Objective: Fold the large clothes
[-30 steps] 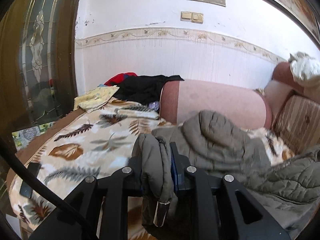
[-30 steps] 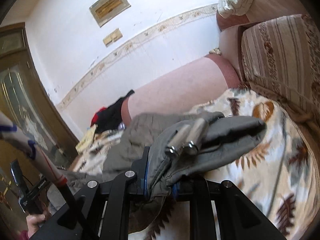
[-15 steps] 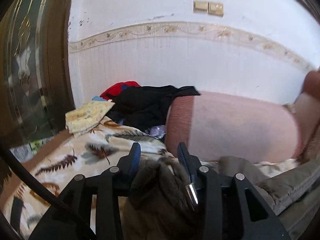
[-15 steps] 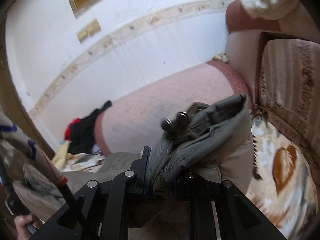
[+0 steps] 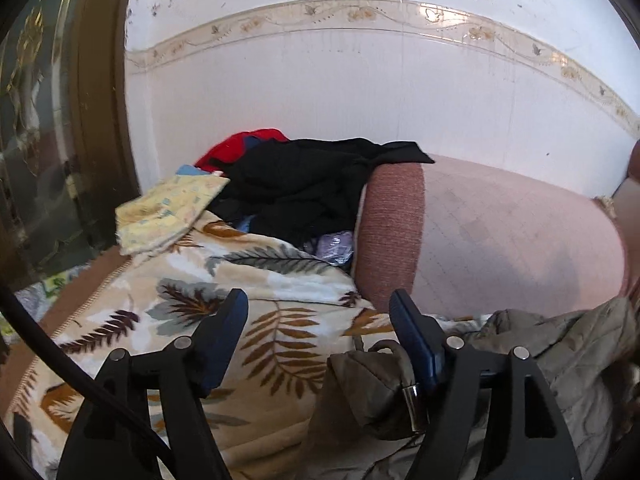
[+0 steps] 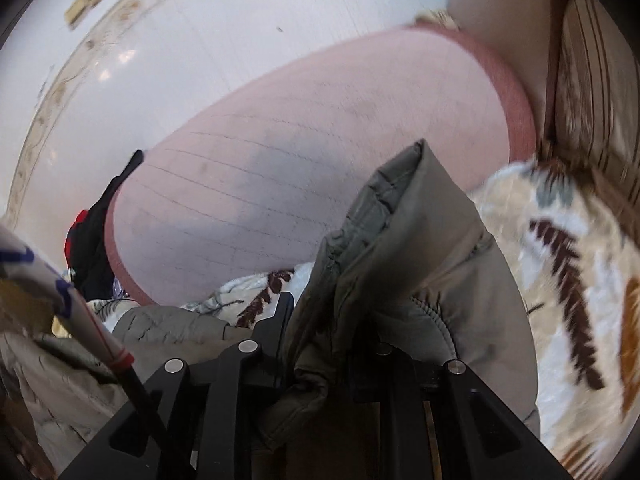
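An olive-grey quilted jacket (image 5: 568, 360) lies on the leaf-patterned blanket (image 5: 280, 344) of a sofa. My left gripper (image 5: 320, 316) is open. Its blue-padded fingers stand wide apart above the blanket, and a jacket fold with a metal cord end (image 5: 414, 408) lies under the right finger. My right gripper (image 6: 332, 320) is shut on a thick fold of the jacket (image 6: 408, 264), which stands up between the jaws and hides the fingertips. More of the jacket shows at lower left in the right wrist view (image 6: 168, 328).
A pink sofa armrest (image 5: 500, 240) rises just behind the jacket. Black and red clothes (image 5: 304, 184) and a folded yellow cloth (image 5: 168, 208) are piled at the sofa's far end. A striped back cushion (image 6: 592, 92) is on the right. A door (image 5: 52, 120) stands at left.
My left gripper has opened and let go of the jacket fold, which dropped onto the blanket. My right gripper, still holding its fold, moved closer to the armrest.
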`<act>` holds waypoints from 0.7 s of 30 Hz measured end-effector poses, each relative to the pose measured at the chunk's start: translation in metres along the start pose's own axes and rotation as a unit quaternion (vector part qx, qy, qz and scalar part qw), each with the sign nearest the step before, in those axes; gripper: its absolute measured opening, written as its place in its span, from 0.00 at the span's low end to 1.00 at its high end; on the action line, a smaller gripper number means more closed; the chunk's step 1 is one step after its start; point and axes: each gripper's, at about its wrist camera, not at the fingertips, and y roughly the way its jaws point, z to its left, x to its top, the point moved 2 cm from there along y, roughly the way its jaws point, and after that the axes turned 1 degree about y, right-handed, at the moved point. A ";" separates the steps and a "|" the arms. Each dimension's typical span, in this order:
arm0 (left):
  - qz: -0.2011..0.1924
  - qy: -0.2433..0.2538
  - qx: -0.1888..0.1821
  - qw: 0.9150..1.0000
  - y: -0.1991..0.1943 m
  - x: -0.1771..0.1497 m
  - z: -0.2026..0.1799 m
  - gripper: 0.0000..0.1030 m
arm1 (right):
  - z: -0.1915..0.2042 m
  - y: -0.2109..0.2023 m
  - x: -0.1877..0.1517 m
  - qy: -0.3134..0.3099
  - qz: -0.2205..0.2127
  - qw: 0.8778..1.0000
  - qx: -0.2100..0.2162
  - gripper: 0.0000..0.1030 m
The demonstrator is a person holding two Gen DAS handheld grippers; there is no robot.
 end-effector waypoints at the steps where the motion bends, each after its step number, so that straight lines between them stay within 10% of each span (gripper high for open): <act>1: -0.001 0.001 -0.003 1.000 0.000 0.001 -0.001 0.71 | -0.002 0.002 0.000 0.002 0.003 1.000 -0.001 0.20; 10: 0.000 -0.020 -0.052 0.998 -0.020 0.018 0.018 0.71 | -0.009 -0.021 0.008 0.018 0.000 0.999 0.027 0.31; 21: 0.026 0.124 -0.137 0.982 -0.034 -0.047 -0.100 0.71 | -0.001 -0.101 0.017 -0.021 -0.053 0.993 0.100 0.58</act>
